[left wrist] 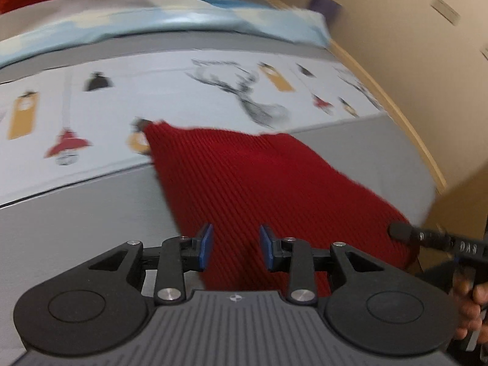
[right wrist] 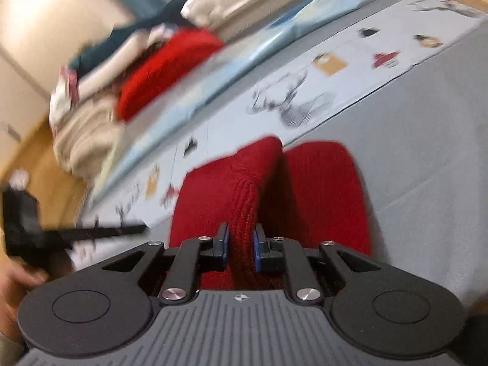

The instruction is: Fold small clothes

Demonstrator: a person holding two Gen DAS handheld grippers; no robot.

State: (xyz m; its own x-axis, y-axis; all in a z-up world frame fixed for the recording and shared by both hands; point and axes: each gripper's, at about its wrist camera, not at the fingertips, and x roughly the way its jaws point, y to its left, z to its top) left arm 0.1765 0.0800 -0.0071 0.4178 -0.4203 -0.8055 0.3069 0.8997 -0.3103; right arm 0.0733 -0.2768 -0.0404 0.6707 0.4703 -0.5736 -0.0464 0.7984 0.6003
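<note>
Right tongs [right wrist: 241, 245] pinching ribbed red knit [right wrist: 244, 201]; left tongs [left wrist: 235, 245] spread above it.

The left tongs [left wrist: 235, 246] and the right tongs [right wrist: 241, 245] are built alike: a grey ribbed body marked with a small round emblem, two black rounded lobes with circular insets, black linkage arms fastened by silver screws, and black fingers faced with blue pads [left wrist: 206, 245].
</note>
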